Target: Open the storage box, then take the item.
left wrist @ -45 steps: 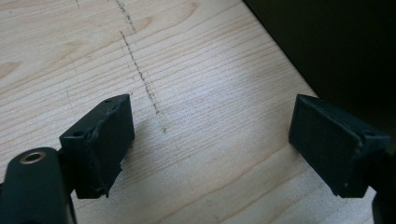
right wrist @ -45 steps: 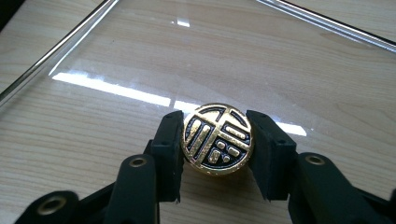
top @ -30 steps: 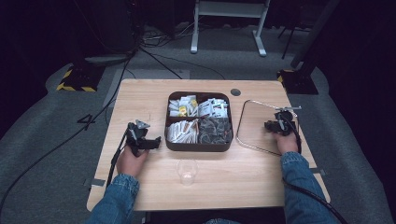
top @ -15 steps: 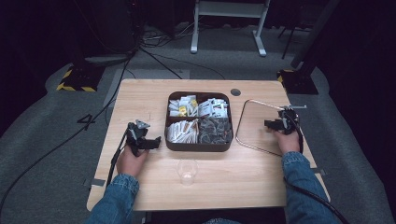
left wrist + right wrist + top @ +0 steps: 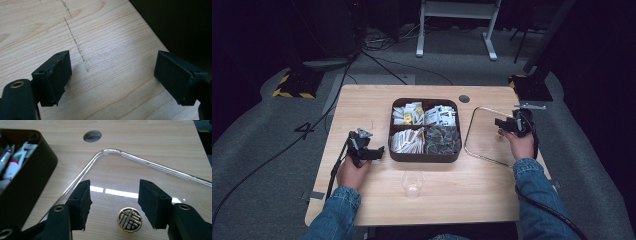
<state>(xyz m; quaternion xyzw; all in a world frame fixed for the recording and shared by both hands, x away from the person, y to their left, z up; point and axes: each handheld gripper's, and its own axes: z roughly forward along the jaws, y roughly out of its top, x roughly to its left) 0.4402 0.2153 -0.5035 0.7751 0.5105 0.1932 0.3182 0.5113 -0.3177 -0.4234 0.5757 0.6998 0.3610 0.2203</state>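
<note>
Releasing a clear glass lid with a round brass knob point(image 5: 129, 219) onto the wooden table point(image 5: 362, 107), right of the dark brown compartment box of sachets point(image 5: 424, 129).

Lying flat just beside the box, the lid point(image 5: 486, 132) looks rigid, smooth, slippery and breakable; its thin rounded rim offers little purchase, so the embossed metal knob at its centre is probably the safest hold. The right gripper point(image 5: 113, 195) hovers over that knob, jaws having just opened, nothing between the pads. The left gripper point(image 5: 112, 75) rests near the box's left wall, jaws wide apart and empty above pale grained wood. A clear plastic cup point(image 5: 412, 184) stands nearer.
</note>
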